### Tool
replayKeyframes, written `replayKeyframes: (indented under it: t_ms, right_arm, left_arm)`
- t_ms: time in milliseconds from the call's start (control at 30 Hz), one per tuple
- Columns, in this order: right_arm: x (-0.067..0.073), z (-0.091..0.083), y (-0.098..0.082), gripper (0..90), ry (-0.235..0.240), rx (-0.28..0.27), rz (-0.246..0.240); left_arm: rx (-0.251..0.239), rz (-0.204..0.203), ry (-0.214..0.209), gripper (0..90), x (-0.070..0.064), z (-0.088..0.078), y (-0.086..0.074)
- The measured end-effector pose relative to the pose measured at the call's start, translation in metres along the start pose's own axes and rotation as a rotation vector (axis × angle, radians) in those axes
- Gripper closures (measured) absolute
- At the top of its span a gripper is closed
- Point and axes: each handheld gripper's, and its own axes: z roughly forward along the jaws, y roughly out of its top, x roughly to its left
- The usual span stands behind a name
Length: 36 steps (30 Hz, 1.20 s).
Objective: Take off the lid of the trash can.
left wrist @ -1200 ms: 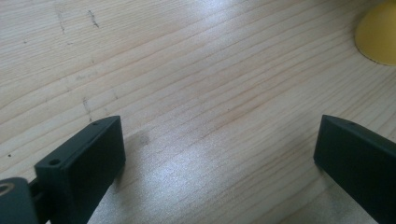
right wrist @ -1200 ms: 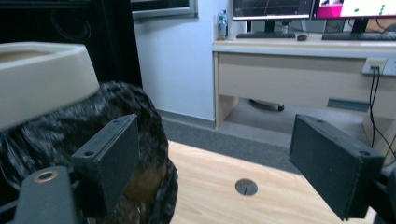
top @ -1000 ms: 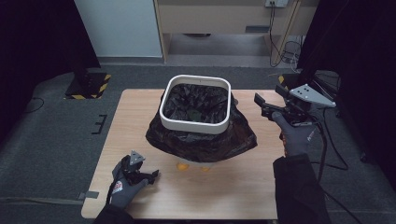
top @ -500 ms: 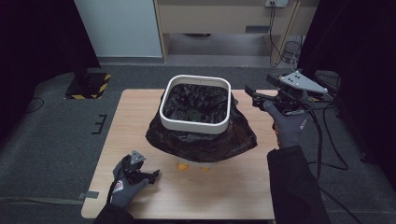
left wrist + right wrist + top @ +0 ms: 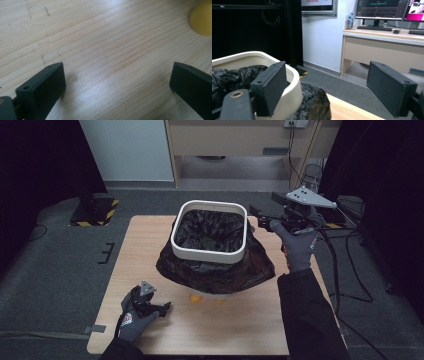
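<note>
In the middle of the wooden table we see a white bin with rounded corners, lined with a crinkled black bag whose loose plastic spills over the rim and bunches wide around the base. The bin stands upright, and the inside shows only dark, glossy folds of the liner. Just at the near edge of the bag lie two small orange pieces on the wood, partly tucked under the plastic.

Our right gripper is held up off the table beside the bin's right rim, pointing toward it, with its jaws spread wide and nothing between them; in the right gripper view the bin's cream wall and the bunched bag sit close before the left jaw. Our left gripper rests low near the front left corner of the table, well apart from the bin, its jaws likewise spread wide over bare wood, with a yellow-orange piece at the far edge of its view.

Behind the table stand a desk with monitors and a white panel.
</note>
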Motion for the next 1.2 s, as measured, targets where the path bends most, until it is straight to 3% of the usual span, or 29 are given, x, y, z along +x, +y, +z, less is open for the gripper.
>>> replayKeyframes:
  t_ms: [733,1000,1200]
  right_arm:
    - [0.022,0.033,0.011,16.4,0.061,0.009,-0.017]
    - [0.027,0.041,0.01,16.1,0.09,0.0,0.018]
    - [0.032,0.046,0.011,15.7,0.095,0.01,0.001]
  left_arm:
    - [-0.006,-0.005,0.0,0.0,0.0,0.0,0.0]
    - [-0.005,-0.003,0.0,0.0,0.0,0.0,0.0]
    - [-0.005,0.0,0.0,0.0,0.0,0.0,0.0]
